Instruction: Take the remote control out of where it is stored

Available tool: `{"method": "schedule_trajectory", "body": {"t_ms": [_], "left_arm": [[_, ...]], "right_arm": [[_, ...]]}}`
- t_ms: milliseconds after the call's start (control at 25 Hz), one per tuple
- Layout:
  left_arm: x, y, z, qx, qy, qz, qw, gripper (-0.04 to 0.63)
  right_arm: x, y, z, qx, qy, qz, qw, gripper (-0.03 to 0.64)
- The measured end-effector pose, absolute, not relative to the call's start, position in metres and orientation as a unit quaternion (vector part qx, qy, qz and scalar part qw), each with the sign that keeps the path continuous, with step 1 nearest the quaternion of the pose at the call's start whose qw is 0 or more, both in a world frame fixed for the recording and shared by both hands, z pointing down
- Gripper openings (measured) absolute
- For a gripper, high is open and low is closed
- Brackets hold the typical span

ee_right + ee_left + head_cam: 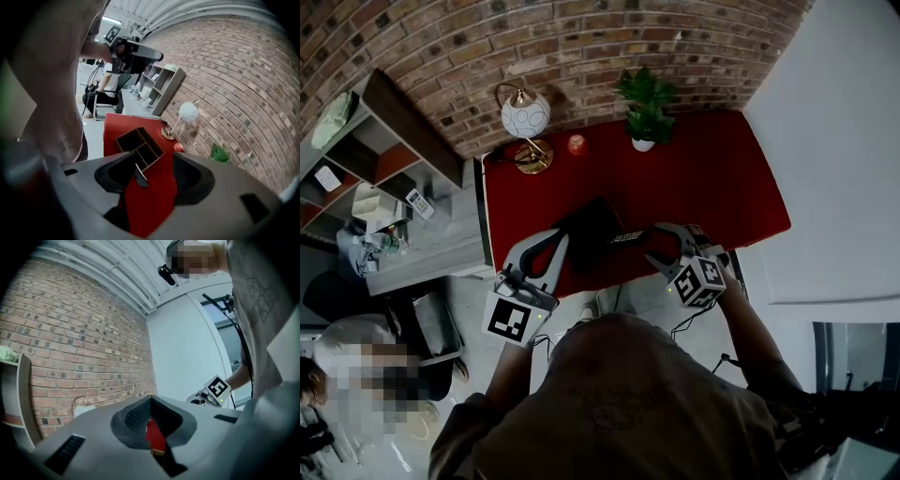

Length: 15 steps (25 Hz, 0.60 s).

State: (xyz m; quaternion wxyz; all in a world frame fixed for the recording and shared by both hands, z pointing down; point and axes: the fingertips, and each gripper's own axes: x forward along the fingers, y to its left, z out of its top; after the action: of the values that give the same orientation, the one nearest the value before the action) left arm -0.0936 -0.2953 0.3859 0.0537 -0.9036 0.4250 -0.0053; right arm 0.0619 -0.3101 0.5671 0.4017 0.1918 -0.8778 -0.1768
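Right claw (157,171) is standing wide, with neither pad pressing on anything. The remote control (139,176) is lying flat on the red tabletop (722,178), outside the dark wooden organizer (592,228). In the right gripper view it's showing low centre, between the jaws and right at the organizer's near corner. I can't tell if it's touching the box wall. In the head view it's sitting mid-frame, just right of the organizer, and the right claw is hovering close beside it.

Left claw (560,234) is showing its tips together in the left gripper view, with only a sliver of red tabletop showing through below. In the head view it's sitting at the organizer's left edge; contact is unclear.

The organizer is crowding the remote on one side and the open jaws are flanking it. Everything else is lining the back edge by the brick wall (581,47), well apart from the remote:
- a lamp (525,115) with a white globe, upper left
- a small red round object (577,144) beside it
- a potted plant (645,103), upper centre

A shelf unit (370,155) is standing off the tabletop at far left.
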Motion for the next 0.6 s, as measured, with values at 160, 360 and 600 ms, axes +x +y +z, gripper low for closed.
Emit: {"method": "schedule_trajectory", "body": {"t_ms": [160, 360, 600], "left_arm": [[-0.098, -0.295, 0.39, -0.902, 0.43, -0.009, 0.048, -0.002], [-0.101, -0.297, 0.4, -0.901, 0.431, -0.019, 0.042, -0.002], [-0.1, -0.3, 0.41, -0.903, 0.429, -0.021, 0.031, -0.002]], "right_arm": [[0.058, -0.313, 0.596, 0.18, -0.88, -0.15, 0.413, 0.232], [0.058, -0.319, 0.625, 0.185, -0.885, -0.105, 0.414, 0.232], [0.053, -0.328, 0.663, 0.169, -0.87, -0.114, 0.45, 0.232]]}}
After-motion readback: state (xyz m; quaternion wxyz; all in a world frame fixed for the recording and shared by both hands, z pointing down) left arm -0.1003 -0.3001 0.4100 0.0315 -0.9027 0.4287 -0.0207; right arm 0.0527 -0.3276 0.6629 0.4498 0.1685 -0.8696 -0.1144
